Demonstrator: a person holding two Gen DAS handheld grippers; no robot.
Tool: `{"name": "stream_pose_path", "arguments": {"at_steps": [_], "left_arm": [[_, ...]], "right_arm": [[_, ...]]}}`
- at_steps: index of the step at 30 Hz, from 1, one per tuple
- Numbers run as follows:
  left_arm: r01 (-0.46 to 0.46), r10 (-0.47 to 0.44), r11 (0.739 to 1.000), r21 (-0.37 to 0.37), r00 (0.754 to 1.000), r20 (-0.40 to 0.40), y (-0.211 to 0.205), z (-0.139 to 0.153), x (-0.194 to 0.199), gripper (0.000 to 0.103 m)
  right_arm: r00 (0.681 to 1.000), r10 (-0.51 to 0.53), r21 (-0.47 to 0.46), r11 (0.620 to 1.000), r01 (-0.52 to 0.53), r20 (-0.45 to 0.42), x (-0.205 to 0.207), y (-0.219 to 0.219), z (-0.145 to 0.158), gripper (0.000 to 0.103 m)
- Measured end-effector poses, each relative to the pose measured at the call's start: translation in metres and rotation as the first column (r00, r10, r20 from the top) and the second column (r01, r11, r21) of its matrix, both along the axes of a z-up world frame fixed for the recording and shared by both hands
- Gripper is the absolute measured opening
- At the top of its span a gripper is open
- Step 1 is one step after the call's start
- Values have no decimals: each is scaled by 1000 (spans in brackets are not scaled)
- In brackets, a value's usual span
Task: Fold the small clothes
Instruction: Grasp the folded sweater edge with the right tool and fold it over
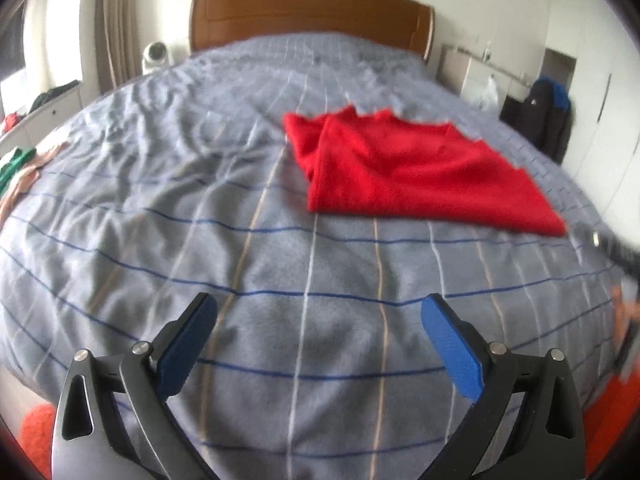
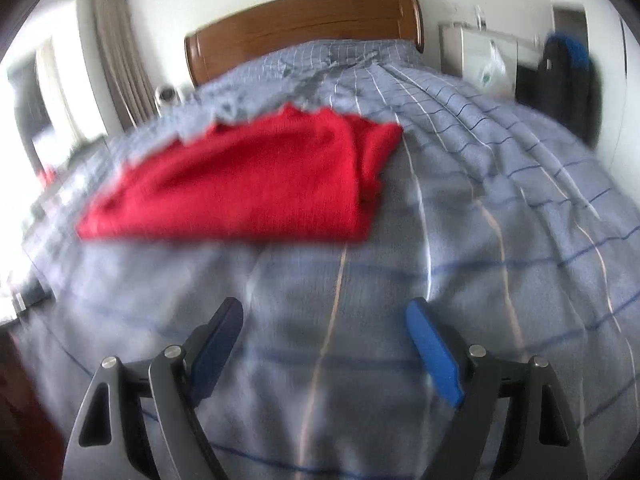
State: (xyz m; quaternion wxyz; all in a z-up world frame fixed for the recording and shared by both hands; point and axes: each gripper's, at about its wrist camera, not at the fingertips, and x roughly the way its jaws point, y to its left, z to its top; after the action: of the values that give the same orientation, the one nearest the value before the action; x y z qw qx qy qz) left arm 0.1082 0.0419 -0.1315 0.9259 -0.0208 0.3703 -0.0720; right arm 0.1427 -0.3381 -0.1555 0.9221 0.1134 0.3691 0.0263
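Mid-frame right in left view, red garment (image 1: 420, 172) lies folded on grey checked bed cover (image 1: 200, 208). My left gripper (image 1: 319, 314) and right gripper (image 2: 324, 316) both spread wide, empty, well short of it. Fold seems between steps; next move likely calls for reaching edge, pinching cleanly.
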Motion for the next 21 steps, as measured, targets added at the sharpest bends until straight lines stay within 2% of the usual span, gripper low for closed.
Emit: {"name": "stream_pose_path", "arguments": {"at_steps": [3, 5, 7, 9, 12, 13, 14, 15, 16, 18, 21], "left_arm": [[-15, 15, 1000, -6, 1000, -10, 5, -8, 3, 102], [-40, 39, 999, -27, 998, -44, 9, -19, 12, 102], [-59, 57, 998, -39, 997, -48, 13, -28, 18, 102], [-72, 72, 997, -6, 996, -46, 11, -33, 22, 102], [-61, 62, 998, 29, 998, -28, 6, -33, 23, 102], [-57, 58, 998, 32, 998, -30, 5, -34, 22, 102], [-55, 56, 998, 32, 998, -32, 6, -34, 23, 102], [-55, 56, 998, 29, 998, -31, 7, -33, 23, 102], [-62, 63, 998, 20, 998, -28, 10, -31, 24, 102], [-78, 78, 997, 11, 997, -20, 15, -28, 24, 102], [-92, 92, 996, 17, 996, -18, 20, -26, 28, 102]], "right_arm": [[998, -64, 39, 997, 65, -8, 31, -35, 23, 83], [995, -79, 89, 992, 85, -63, 64, -56, 26, 83], [991, -87, 126, 987, 99, -104, 91, -67, 22, 82], [986, -66, 158, 983, 91, -155, 119, -67, 14, 80], [973, -48, 145, 986, 83, -227, 156, -55, -3, 74], [968, -36, 148, 986, 74, -247, 162, -48, -9, 71], [959, -9, 153, 987, 55, -284, 171, -39, -16, 57], [952, -3, 115, 993, 40, -307, 175, -29, -19, 44], [952, -11, 68, 997, 33, -306, 176, -21, -15, 13], [964, -6, 51, 999, 20, -264, 179, -2, 7, 11], [977, 82, 139, 989, -55, -197, 185, 31, 45, 10]]}}
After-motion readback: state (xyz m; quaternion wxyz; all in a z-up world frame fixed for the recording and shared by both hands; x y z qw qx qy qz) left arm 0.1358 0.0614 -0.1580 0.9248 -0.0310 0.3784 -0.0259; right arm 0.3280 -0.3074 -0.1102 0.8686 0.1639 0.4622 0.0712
